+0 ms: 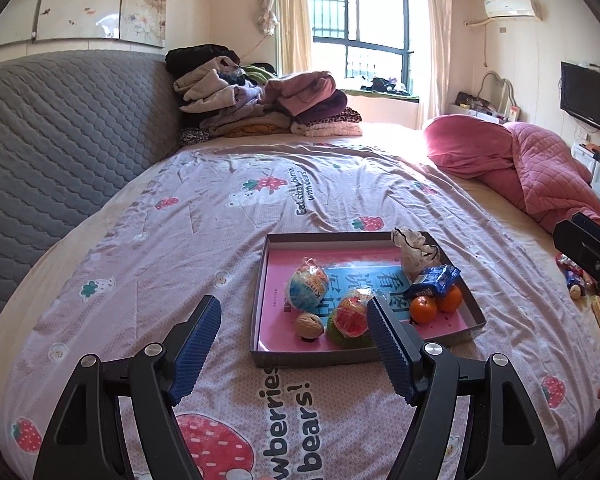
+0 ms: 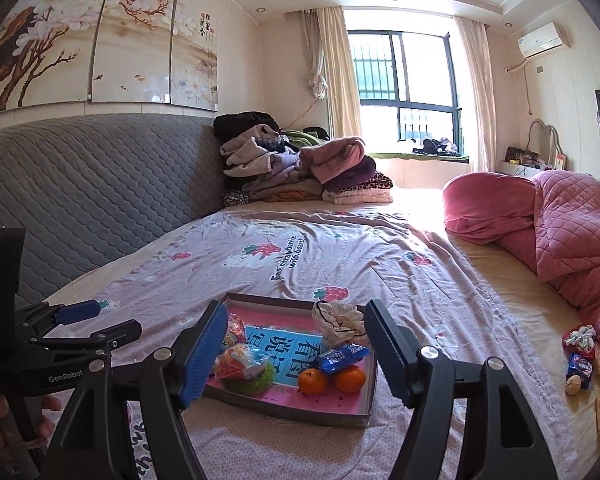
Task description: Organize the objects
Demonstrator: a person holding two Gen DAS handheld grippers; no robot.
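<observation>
You held the left gripper [image 1: 294,320] over the bed [image 1: 204,216] with its jaws spread wide and nothing between them, its fingers framing the near left part of the shallow cardboard tray [image 1: 260,280] that lay on the strawberry-print bedspread. Your right gripper [image 2: 296,326] hung just above the same tray [image 2: 374,384] with its jaws also standing wide apart and empty. Inside the tray sat two small oranges [image 1: 423,309] touching each other near the right wall, a blue snack packet [image 1: 434,280] resting just behind them, and a cream drawstring pouch [image 1: 412,250] in the far right corner. Toward the near left lay a walnut [image 1: 309,325], a green scrubber [image 1: 342,336] with a red-and-yellow wrapped sweet [image 1: 350,310] on top of it, and a round blue-and-white wrapped snack [image 1: 306,286] behind. Well apart from the tray, at the bed's right edge beside the pink quilt [image 2: 572,232], a few loose items [image 2: 579,360] waited: wrapped packets, and a second walnut among them. A heap of folded clothes [image 2: 300,164] rested at the far end of the bed against the grey headboard [image 2: 92,176].
</observation>
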